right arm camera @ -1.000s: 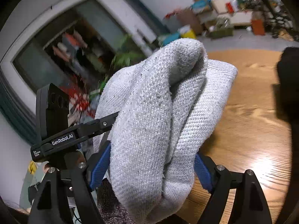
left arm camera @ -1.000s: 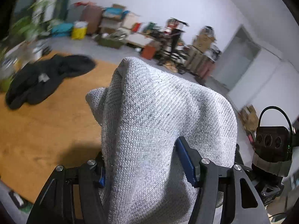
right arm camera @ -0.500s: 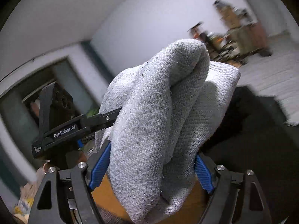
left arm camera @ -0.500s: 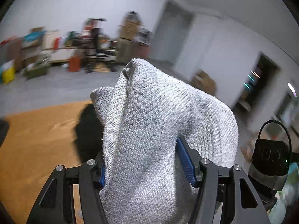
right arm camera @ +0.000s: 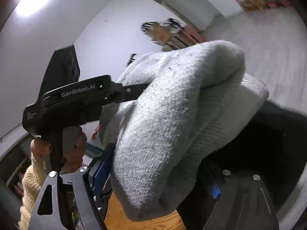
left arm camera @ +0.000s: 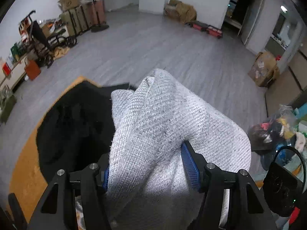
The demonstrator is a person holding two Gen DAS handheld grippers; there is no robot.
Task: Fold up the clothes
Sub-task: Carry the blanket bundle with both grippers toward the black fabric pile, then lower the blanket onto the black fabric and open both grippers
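Two grippers, both clamped on one bundle of grey knit garment (left arm camera: 165,134). Left gripper (left arm camera: 147,164): blue pads (left arm camera: 189,164) pressed into the cloth from either side, folds bulging up and forward past the fingertips. Right gripper (right arm camera: 153,174): likewise closed around a thick wad of the same knit (right arm camera: 172,118), jaws spread wide by the bulk. Garment held aloft, above the wooden table (left arm camera: 25,164) and a black garment (left arm camera: 76,118) spread on it near the corner. In the right wrist view, the left gripper's body (right arm camera: 76,95) just beside the bundle, gripped by a hand (right arm camera: 57,149) in a cream knit sleeve (right arm camera: 30,184). Beyond, grey floor (left arm camera: 153,48), boxes and clutter along the walls.
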